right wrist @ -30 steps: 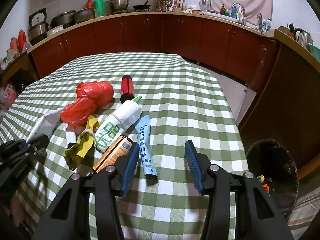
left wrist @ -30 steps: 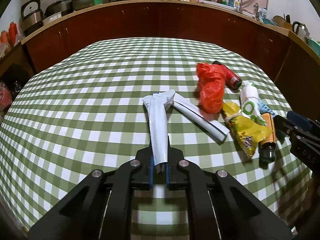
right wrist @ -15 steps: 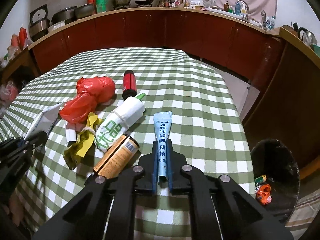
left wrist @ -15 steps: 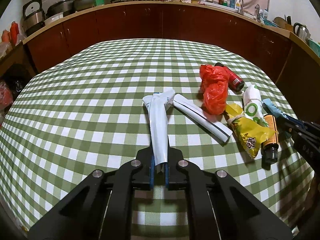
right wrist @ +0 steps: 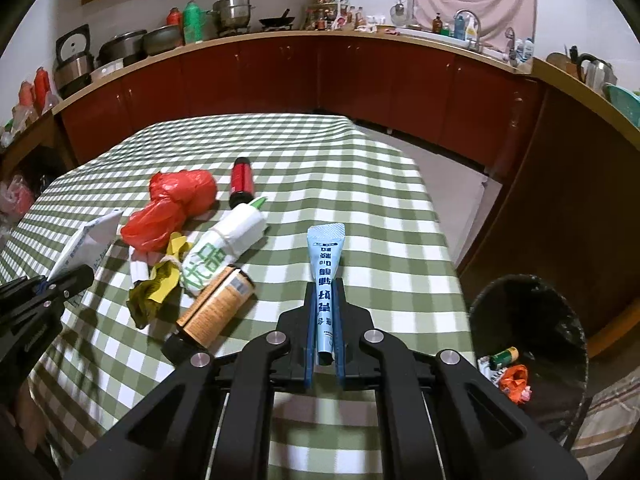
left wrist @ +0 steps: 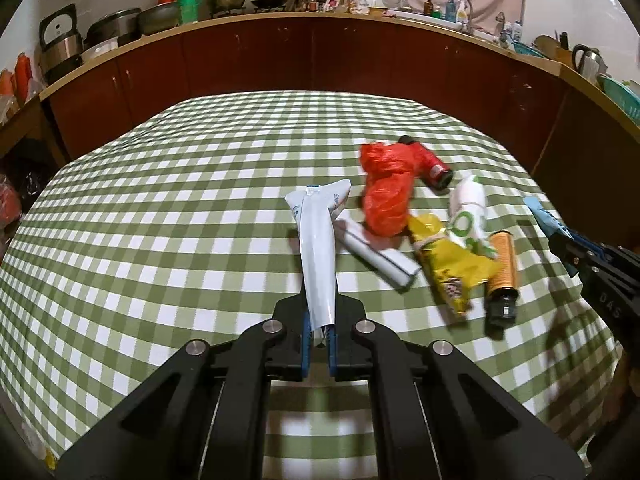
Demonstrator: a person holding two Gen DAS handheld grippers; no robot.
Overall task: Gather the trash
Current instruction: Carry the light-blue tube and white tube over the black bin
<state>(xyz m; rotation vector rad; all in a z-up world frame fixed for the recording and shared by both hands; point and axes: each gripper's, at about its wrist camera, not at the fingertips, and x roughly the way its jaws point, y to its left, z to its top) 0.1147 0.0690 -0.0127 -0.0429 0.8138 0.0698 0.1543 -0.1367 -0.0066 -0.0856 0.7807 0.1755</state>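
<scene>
Blue tube (right wrist: pixel 325 284) clamped between right fingers (right wrist: pixel 310 340), white tube (left wrist: pixel 318 256) between left fingers (left wrist: pixel 306 336)

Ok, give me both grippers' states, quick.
Left gripper: shut on the white tube.
Right gripper: shut on the blue tube.

Tablecloth (left wrist: pixel 160 220) green-and-white check; cabinets (right wrist: pixel 360 80) dark red-brown. Trash: red plastic bag (left wrist: pixel 386 196), red can (right wrist: pixel 241 180) with black ends, yellow wrapper (left wrist: pixel 452 268), white bag (right wrist: pixel 224 248) with green print, orange bottle (right wrist: pixel 216 310) with black cap. Held tubes: white (left wrist: pixel 318 256), light blue (right wrist: pixel 326 276) with dark blue text; bin (right wrist: pixel 560 320) black.
</scene>
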